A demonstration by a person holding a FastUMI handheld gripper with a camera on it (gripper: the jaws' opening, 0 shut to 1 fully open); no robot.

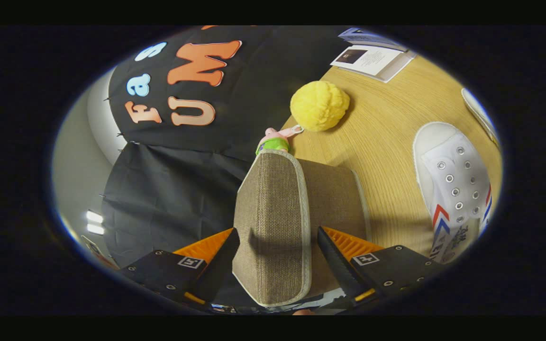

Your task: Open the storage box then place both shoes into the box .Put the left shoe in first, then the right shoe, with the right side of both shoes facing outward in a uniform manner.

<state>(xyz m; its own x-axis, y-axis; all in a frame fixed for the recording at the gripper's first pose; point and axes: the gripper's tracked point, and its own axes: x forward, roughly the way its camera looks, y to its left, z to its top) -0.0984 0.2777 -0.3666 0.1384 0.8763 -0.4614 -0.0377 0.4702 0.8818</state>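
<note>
Wood-grain counter (386, 123), pale yellow-brown, backed by black cloth wall (178, 189) at its far edge. Claw (278, 244) set fairly wide, its two fingers flanking the raised flap of the storage box (273, 227); whether the fingers press on the flap or merely stand beside it cannot be told. Storage box of brown woven fabric with pale grey piping along the edges, flap standing between the fingers and running away from them lengthwise, rounded far end toward the cloth wall. Second fabric panel of the same box just to one side of the flap, lying over the counter. White canvas shoe (453, 189) on the counter, well apart from the box: long axis roughly parallel to the flap, rounded rubber toe pointing away from the claw, two rows of metal eyelets facing up, red and blue chevron stripes on the side. Dark writing on the shoe near its rear, too small to read. Yellow fluffy ball (319, 105) beyond the box, near the counter's far edge. Small pink-and-green toy (275, 140) just beyond the flap's far end, beside the ball. Printed white booklets (372, 59) at the far corner, text illegible.
</note>
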